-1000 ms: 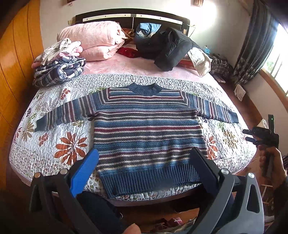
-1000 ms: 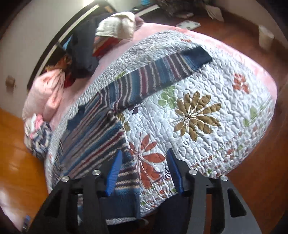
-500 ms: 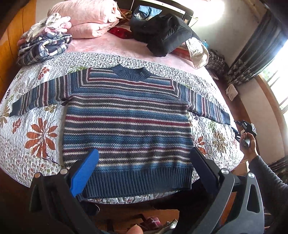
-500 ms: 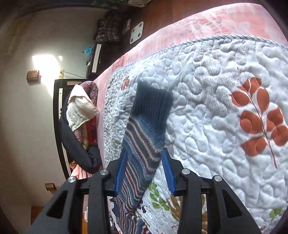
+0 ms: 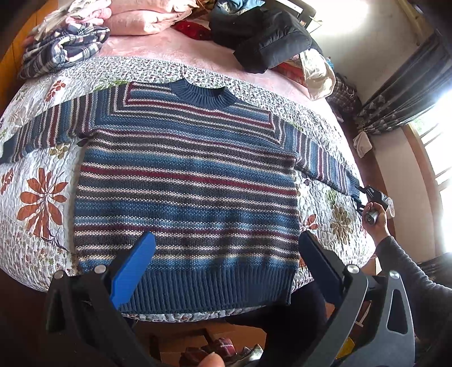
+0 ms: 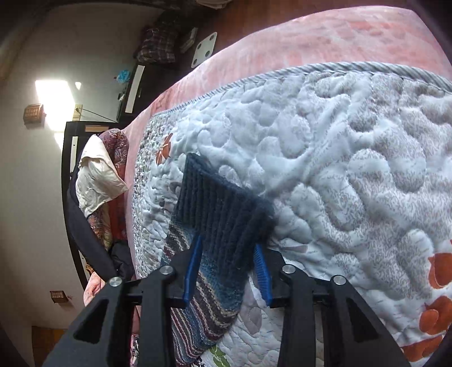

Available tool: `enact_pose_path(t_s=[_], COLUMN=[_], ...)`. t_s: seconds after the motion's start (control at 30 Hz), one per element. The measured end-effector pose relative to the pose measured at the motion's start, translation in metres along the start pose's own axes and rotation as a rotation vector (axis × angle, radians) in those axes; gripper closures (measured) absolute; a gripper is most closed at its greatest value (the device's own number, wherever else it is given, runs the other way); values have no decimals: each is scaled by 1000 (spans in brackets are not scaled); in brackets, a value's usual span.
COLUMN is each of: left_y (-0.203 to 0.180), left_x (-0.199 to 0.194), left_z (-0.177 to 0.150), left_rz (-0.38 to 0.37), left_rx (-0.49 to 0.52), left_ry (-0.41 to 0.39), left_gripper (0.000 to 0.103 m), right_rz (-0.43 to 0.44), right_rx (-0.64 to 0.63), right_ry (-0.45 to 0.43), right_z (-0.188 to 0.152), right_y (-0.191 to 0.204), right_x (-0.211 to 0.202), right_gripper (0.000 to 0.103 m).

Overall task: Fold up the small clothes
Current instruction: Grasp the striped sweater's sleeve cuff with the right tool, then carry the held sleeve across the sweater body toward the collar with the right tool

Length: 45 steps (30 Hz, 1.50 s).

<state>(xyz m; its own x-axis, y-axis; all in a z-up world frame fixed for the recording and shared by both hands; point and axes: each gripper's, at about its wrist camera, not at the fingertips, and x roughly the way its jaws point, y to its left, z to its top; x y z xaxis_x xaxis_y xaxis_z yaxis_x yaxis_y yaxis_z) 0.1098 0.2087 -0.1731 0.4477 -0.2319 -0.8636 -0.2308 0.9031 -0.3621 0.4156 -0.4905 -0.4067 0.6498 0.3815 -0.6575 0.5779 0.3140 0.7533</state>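
Observation:
A blue, grey and maroon striped knit sweater (image 5: 186, 180) lies flat, face up, on a floral quilt (image 5: 42, 197), with both sleeves spread out. My left gripper (image 5: 226, 254) hovers open over the sweater's ribbed hem, nothing between its fingers. In the left wrist view a hand holds my right gripper (image 5: 364, 194) at the end of the right sleeve. In the right wrist view the dark blue ribbed cuff (image 6: 220, 209) sits bunched and slightly raised between the blue pads (image 6: 193, 268) of my right gripper (image 6: 227, 254), which is shut on it.
Beyond the quilt (image 6: 353, 169), on the pink bedspread (image 5: 175, 53), lie a plaid bundle (image 5: 62, 50), pink pillows (image 5: 147, 17) and a black jacket (image 5: 268, 42). Curtains and a window (image 5: 409, 93) stand at the right. The bed's near edge drops to a wooden floor with slippers (image 5: 220, 350).
My left gripper moved closer over the sweater. My right gripper travelled to the right sleeve's end, straddled the cuff and narrowed onto it, so the cuff now bunches between the pads.

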Motion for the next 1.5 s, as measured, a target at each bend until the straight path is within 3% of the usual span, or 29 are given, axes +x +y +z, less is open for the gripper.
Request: enact_pose_path(t_s=[0.03, 0.17, 0.2, 0.33, 0.43, 0.63, 0.93, 1.23, 1.5], left_y=[1, 6, 8, 16, 20, 31, 63, 96, 127], left_x=[2, 5, 7, 15, 14, 2, -14, -5, 34], left_z=[0, 1, 0, 1, 3, 17, 58, 104, 153], left_rz=[-3, -9, -16, -56, -92, -137, -222, -252, -351], left_rx=[-4, -7, -15, -52, -72, -97, -174, -173, -221], left_ry=[4, 0, 3, 15, 2, -49, -135, -176, -155], left_gripper=[3, 3, 3, 3, 3, 3, 3, 3, 3], right_rz=[-3, 57, 17, 26, -19, -79, -90, -122, -287], right_rx=[-32, -203, -266, -402, -484, -750, -1143, -1388, -1627], right_ry=[0, -90, -107, -100, -89, -96, -109, -55, 49], right_z=[0, 1, 1, -15, -36, -118, -289, -439, -552], right_y=[9, 68, 85, 144, 180, 264, 361, 367, 302], right_x=[-3, -44, -48, -62, -59, -50, -22, 48, 141], right_gripper=[91, 94, 94, 94, 94, 94, 94, 94, 94])
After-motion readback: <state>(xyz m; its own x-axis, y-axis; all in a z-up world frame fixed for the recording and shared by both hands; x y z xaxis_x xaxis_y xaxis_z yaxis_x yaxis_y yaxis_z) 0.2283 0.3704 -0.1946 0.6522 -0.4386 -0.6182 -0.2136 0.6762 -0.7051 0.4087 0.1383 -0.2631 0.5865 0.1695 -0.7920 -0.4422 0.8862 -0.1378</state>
